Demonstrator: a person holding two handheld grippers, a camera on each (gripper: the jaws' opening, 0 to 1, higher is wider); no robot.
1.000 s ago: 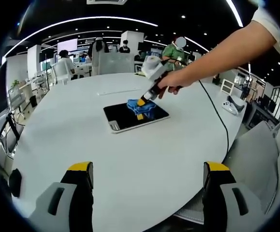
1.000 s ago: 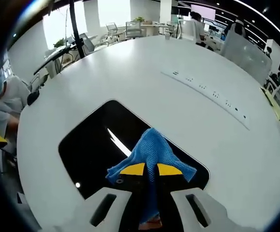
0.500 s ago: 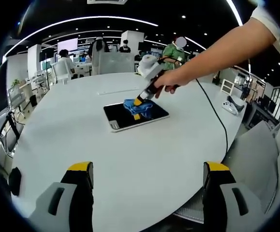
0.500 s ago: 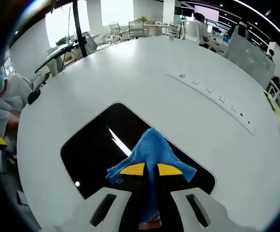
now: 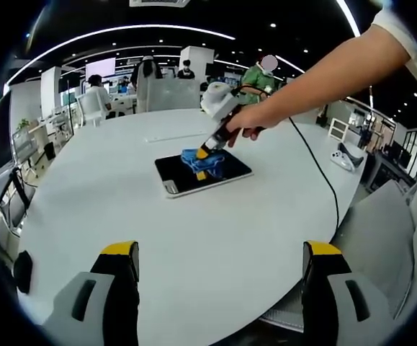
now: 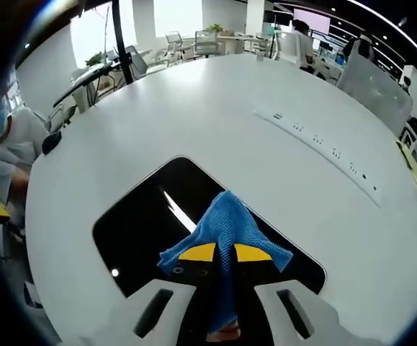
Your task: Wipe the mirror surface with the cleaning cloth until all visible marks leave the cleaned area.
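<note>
Fingers point(image 6: 202, 252) clamping blue cloth point(image 6: 226, 220), pressing flat across dark mirror point(image 6: 147, 227) in overlapping strokes; left gripper point(image 5: 219, 252) idling open above table point(image 5: 194, 231).

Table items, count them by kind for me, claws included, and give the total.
Mirror: 1
Blue cleaning cloth: 1
Claws: 2, left claw open and apart from the mirror, right claw shut on the cloth
Total: 4
</note>
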